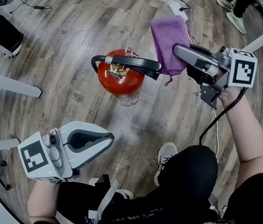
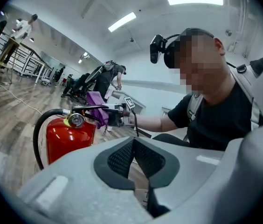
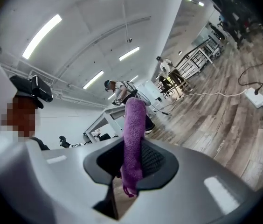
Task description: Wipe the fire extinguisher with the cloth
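cloth (image 1: 168, 34): fuzzy purple knit, pinched between the ribbed pads of my right gripper (image 3: 132, 164), beside the extinguisher's top.
fire extinguisher (image 1: 121, 78): glossy red rounded cylinder with a black hose, upright on the wood-grain floor (image 1: 66, 27).
left gripper (image 2: 132, 150): i see its pads pressed together with nothing between them.
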### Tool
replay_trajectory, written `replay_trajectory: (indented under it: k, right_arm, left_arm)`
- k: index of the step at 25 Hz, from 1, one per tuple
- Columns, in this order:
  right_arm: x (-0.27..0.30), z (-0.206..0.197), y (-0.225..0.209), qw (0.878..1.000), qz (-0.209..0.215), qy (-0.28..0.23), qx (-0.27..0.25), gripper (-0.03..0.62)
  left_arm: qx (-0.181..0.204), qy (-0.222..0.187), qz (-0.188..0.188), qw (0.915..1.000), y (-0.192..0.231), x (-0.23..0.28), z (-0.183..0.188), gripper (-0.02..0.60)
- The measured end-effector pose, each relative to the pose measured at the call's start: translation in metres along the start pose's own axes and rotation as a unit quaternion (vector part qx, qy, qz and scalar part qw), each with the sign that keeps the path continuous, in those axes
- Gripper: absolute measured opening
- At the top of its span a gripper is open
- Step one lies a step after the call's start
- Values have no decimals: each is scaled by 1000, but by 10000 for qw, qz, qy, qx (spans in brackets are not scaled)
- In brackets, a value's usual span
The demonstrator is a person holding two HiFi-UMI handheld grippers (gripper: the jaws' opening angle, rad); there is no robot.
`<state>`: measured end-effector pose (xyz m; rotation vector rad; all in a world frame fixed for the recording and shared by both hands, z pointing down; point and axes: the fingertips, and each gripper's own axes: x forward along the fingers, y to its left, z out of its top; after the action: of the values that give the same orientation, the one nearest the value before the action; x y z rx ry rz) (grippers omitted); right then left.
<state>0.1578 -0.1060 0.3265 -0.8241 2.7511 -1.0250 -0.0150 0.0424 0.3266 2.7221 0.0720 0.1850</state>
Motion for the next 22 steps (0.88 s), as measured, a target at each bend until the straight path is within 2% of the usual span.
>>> replay_trajectory:
  k: [3,6,12,15,19,22]
  right_arm:
    - [26,-18,-14,9992,140,161,337,72]
    - [38,-43,-30,9970,155,287,696,72]
    - [45,-86,-62,9928,43,299,1160,72]
    - [49,-116,-84,9885,37,268,1485,72]
    - [64,-184,-120,9765,7,376,2124,72]
    - [66,-245,-164,9579,-468,492,2790,71]
  left_arm:
    - [-108,51,68,9999,-9,-7,-6,2]
    - [-330,-112,68,9994,-10,-10,-13,2]
    - [-850,-354,191,9956,8,-9,-31,2]
    - [-951,-393,231,9944,15,-8,-36,2]
    - [-1072,-335,337,9931,24,-8,-47,2]
    - [-1259,-308,436,9906,30,-11,-58,2]
